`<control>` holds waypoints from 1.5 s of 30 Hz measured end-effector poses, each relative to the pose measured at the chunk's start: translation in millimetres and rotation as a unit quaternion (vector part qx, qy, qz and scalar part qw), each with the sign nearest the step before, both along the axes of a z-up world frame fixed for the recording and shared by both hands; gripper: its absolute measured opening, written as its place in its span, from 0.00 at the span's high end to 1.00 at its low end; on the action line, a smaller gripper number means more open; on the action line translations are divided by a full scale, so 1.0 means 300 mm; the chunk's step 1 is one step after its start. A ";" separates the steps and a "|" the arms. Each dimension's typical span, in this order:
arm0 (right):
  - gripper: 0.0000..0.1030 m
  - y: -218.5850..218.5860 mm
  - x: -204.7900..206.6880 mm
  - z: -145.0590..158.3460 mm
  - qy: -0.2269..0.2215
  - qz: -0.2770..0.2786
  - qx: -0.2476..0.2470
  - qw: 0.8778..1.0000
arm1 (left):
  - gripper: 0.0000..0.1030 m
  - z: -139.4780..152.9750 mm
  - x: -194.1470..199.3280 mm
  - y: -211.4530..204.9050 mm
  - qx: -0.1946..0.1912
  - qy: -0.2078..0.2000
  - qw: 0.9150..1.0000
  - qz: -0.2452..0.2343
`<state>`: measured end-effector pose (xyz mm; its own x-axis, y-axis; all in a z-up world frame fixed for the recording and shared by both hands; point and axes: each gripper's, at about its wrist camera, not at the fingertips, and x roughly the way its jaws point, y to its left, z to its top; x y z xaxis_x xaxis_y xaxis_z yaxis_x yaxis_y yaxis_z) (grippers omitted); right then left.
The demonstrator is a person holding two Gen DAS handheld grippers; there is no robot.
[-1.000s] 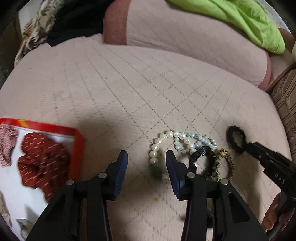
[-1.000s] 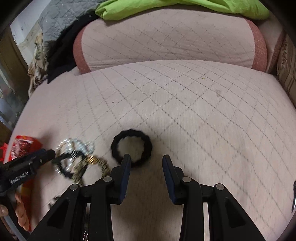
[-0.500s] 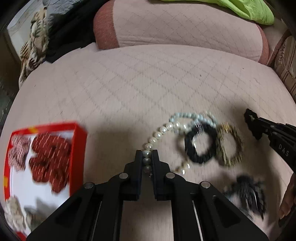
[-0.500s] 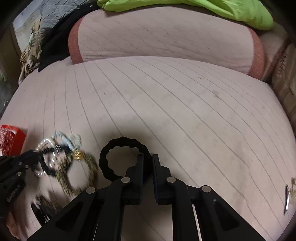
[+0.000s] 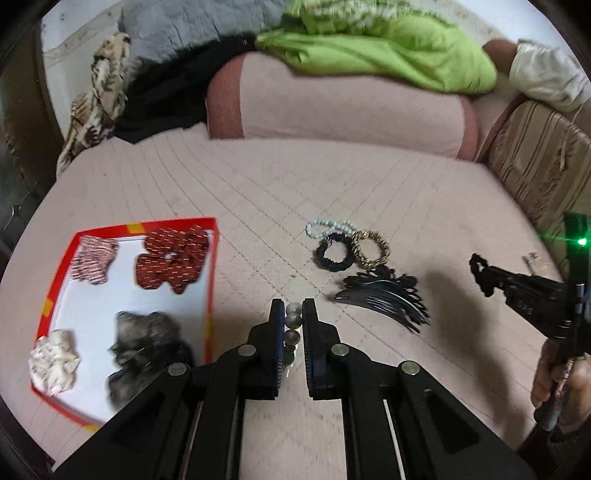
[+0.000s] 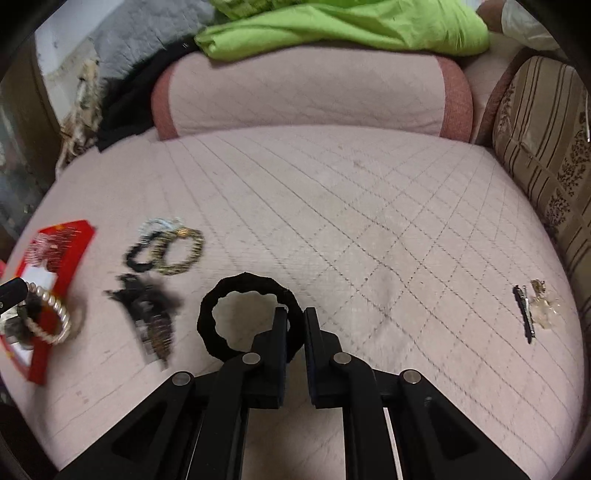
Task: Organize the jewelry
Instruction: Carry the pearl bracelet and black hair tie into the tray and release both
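My left gripper [image 5: 294,308] is shut on a pearl bracelet [image 5: 293,319] and holds it above the bed, beside the red box [image 5: 210,280]. The bracelet also shows hanging at the left in the right wrist view [image 6: 51,317]. My right gripper [image 6: 294,314] is shut on a black hair tie [image 6: 221,332] lifted off the bed; it shows at the right in the left wrist view [image 5: 480,267]. A blue-white bead bracelet [image 5: 327,225], a black scrunchie [image 5: 330,253], a gold-black bracelet [image 5: 371,249] and a black comb clip [image 5: 384,295] lie on the pink quilt.
The red box holds several scrunchies, among them a dark red one [image 5: 170,258] and a fuzzy dark one [image 5: 147,339]. A hair pin and small ornament [image 6: 532,310] lie at the right. A pink bolster [image 6: 314,99], green cloth [image 6: 351,26] and a striped cushion [image 6: 546,147] border the bed.
Both grippers closed, the left on the pearl bracelet and the right on the black hair tie, then lifted and pulled back. The bracelet left the pile and now hangs near the red box.
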<state>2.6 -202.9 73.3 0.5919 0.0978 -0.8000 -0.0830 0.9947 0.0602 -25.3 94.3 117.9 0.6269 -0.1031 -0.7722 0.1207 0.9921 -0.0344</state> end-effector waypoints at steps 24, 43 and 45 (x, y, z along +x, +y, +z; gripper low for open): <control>0.91 0.620 -0.195 0.144 -0.022 0.188 0.032 0.981 | 0.91 0.158 -0.168 0.477 0.002 -0.067 0.993 0.097; 0.91 1.111 -0.236 0.017 0.042 0.310 0.071 0.947 | 0.91 -0.003 0.051 0.718 -0.032 -0.025 0.988 0.147; 0.91 1.157 -0.222 -0.016 0.050 0.315 0.065 0.946 | 0.91 -0.027 0.073 0.748 -0.047 -0.016 0.987 0.154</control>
